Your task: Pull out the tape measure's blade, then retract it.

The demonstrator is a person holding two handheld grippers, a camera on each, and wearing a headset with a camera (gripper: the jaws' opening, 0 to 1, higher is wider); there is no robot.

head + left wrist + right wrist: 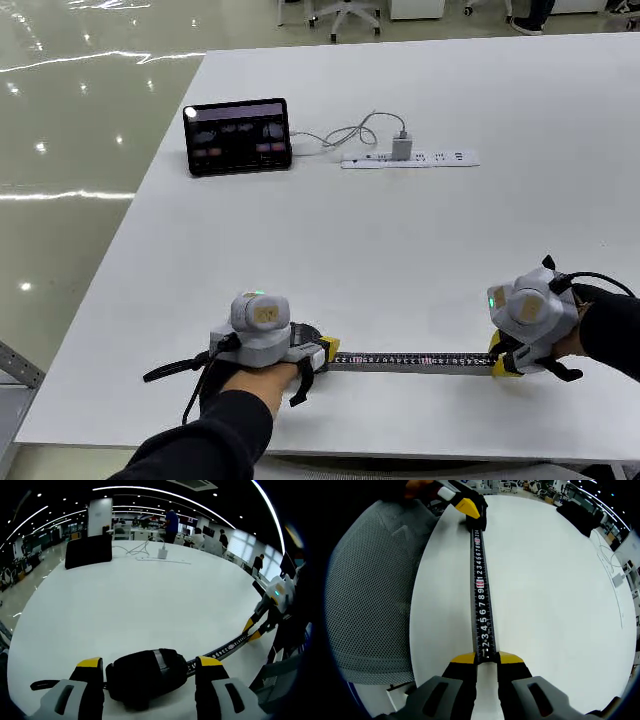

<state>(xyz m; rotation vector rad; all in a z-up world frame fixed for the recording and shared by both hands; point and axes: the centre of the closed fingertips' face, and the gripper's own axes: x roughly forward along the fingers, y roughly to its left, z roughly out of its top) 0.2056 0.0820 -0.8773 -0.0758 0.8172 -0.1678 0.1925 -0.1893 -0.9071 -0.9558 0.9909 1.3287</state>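
Observation:
The black tape measure case (145, 675) sits on the white table between the yellow-tipped fingers of my left gripper (149, 664), which is shut on it; in the head view the left gripper (318, 352) is near the table's front edge. A dark numbered blade (410, 360) runs out of the case to the right, flat over the table. My right gripper (486, 657) is shut on the blade's end (485, 652), and the blade (480, 587) stretches away to the case (476, 515). In the head view the right gripper (505, 362) is at the front right.
A dark tablet (238, 136) stands at the back left of the table (400, 240). A white power strip (410, 158) with a plugged charger and cable lies behind the middle. A mesh chair back (370, 595) is beside the table's front edge.

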